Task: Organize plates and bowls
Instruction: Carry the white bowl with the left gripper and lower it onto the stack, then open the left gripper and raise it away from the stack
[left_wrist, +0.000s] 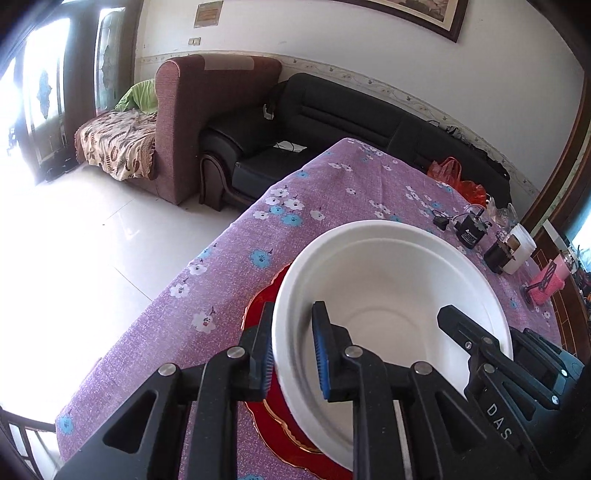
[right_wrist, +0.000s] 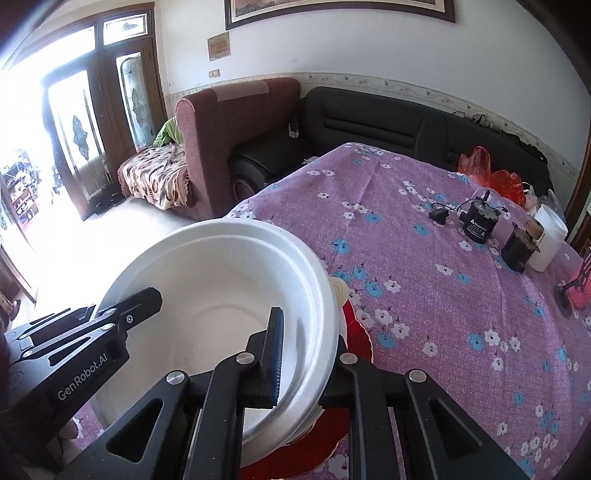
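Observation:
A stack of nested white bowls (left_wrist: 388, 280) rests tilted over a red, gold-edged plate (left_wrist: 258, 306) on the purple flowered tablecloth. My left gripper (left_wrist: 293, 310) straddles the bowl's left rim, one finger outside and one inside. The inner blue pad stands a little off the wall, so it is open. My right gripper (right_wrist: 308, 332) is shut on the opposite rim of the white bowls (right_wrist: 221, 280), inner finger inside and outer finger hidden behind the wall. Each gripper shows in the other's view: the right gripper (left_wrist: 454, 317) and the left gripper (right_wrist: 147, 295). A cream rim (right_wrist: 338, 291) peeks out beside the red plate (right_wrist: 356, 325).
Two black motor-like parts (right_wrist: 480, 221), a small black adapter (right_wrist: 437, 215), a white jar (right_wrist: 550, 240) and a pink object (left_wrist: 546, 284) stand at the far right. A red plastic bag (right_wrist: 484, 166) lies at the back edge. The table's left edge (left_wrist: 207, 251) drops to tiled floor; sofas stand behind.

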